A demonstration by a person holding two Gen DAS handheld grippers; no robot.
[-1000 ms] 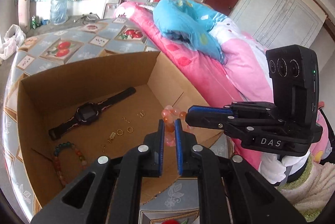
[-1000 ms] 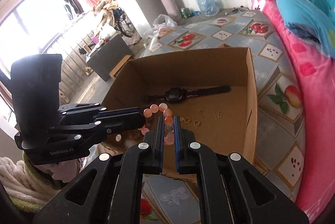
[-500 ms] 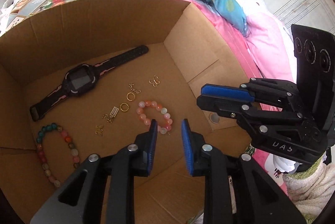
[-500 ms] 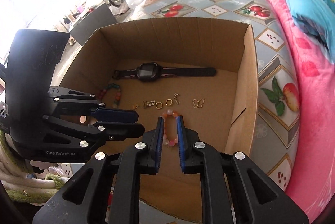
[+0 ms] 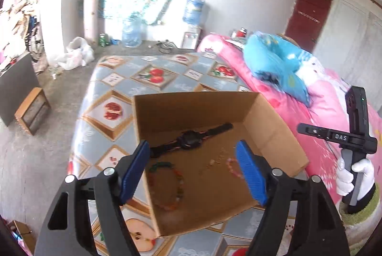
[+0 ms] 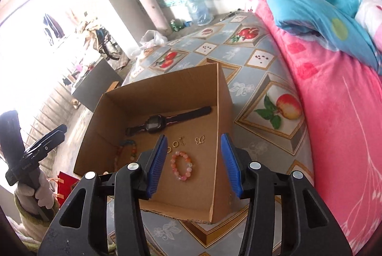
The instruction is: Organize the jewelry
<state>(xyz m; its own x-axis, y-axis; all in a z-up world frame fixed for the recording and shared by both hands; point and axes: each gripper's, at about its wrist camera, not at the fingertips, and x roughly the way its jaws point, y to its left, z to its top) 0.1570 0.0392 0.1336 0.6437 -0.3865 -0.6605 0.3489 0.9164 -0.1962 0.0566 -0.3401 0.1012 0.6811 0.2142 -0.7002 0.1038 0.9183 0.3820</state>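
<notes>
Fruit-patterned tablecloth covered the table, and on it sat the open brown cardboard box. Down on its floor lay the pink beaded bracelet, flat and free, just ahead of the right gripper and between its blue pads, touching neither. Those jaws were opening, nothing pinched. Beside it sat small gold pieces, the multicoloured bead bracelet and a black wristwatch. Left gripper hovered over the box, jaws opening wide, empty.
</notes>
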